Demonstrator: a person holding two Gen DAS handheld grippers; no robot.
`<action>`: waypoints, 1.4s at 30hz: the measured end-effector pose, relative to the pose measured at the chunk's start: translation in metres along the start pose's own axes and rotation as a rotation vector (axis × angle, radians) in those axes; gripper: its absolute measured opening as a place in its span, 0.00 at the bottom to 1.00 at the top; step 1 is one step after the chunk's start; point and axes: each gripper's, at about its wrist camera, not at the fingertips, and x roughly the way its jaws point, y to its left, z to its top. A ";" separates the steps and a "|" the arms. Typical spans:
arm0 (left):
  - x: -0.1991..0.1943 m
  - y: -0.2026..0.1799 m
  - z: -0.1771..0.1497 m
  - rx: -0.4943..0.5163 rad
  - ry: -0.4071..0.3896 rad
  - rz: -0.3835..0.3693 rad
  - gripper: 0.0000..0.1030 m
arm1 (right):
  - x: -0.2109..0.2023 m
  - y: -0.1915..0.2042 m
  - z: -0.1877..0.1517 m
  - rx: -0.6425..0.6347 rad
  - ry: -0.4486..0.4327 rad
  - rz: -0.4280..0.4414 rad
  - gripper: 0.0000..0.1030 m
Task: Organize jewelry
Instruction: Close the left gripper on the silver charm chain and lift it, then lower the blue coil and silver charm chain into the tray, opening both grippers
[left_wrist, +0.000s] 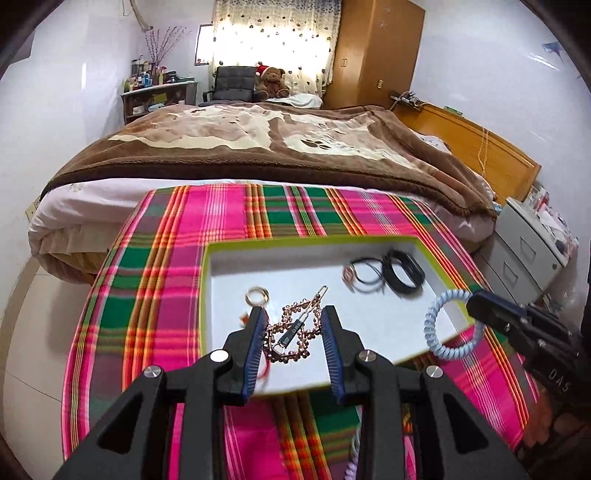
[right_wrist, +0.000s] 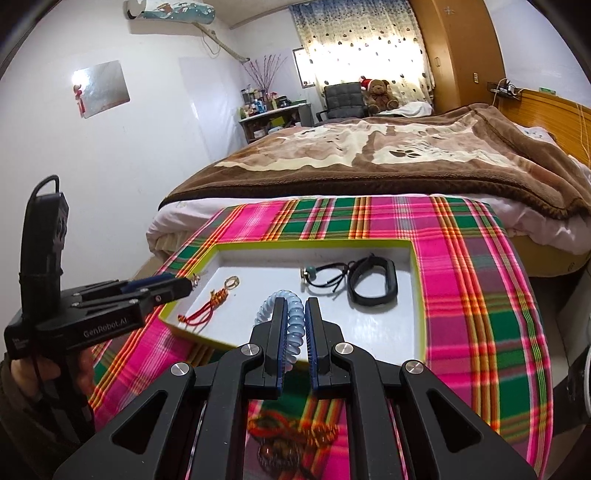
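Bedroom: a bed (left_wrist: 258, 147) under a brown blanket fills the background, teddy bear (left_wrist: 271, 83) in a Santa hat at 12 o'clock in the left wrist view, wooden wardrobe (left_wrist: 376, 51) at 1 o'clock. In front of the bed, a pink-and-green plaid cloth (left_wrist: 147, 277) covers the work surface.

On the cloth sits a shallow white tray (left_wrist: 288, 266) with a lime-green rim, tilted slightly in both views.

Left gripper (left_wrist: 293, 326): jaws spread apart over the tray's near half, nothing pinched. Between them in that view lies a rose-gold hair clip (left_wrist: 295, 328) on the tray floor.

Right gripper (right_wrist: 295, 325): jaws closed on a pale blue spiral hair tie (right_wrist: 286, 317), held over the tray's near edge. In the left wrist view it hangs at 3 o'clock, loop hanging down past the rim.

Tray contents, right wrist view:
- black band bracelet (right_wrist: 373, 282), 1 o'clock, on its side.
- black cord bracelet (right_wrist: 328, 275) with a round bead, touching the band's left side.
- red knotted tassel charm (right_wrist: 207, 306) with a gold ring (right_wrist: 232, 282) at its top, 10 o'clock, near the left rim.

Below the right gripper, a blurred red-and-gold item (right_wrist: 291, 432) lies on the cloth; cannot tell what it is.
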 end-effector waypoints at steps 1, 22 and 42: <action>0.003 0.002 0.003 -0.007 0.001 -0.005 0.32 | 0.005 0.000 0.003 -0.003 0.006 -0.003 0.09; 0.088 -0.002 0.031 0.033 0.112 -0.002 0.32 | 0.080 -0.016 0.006 0.017 0.166 -0.039 0.09; 0.106 -0.006 0.033 0.048 0.157 -0.003 0.32 | 0.091 -0.017 0.003 -0.051 0.218 -0.128 0.10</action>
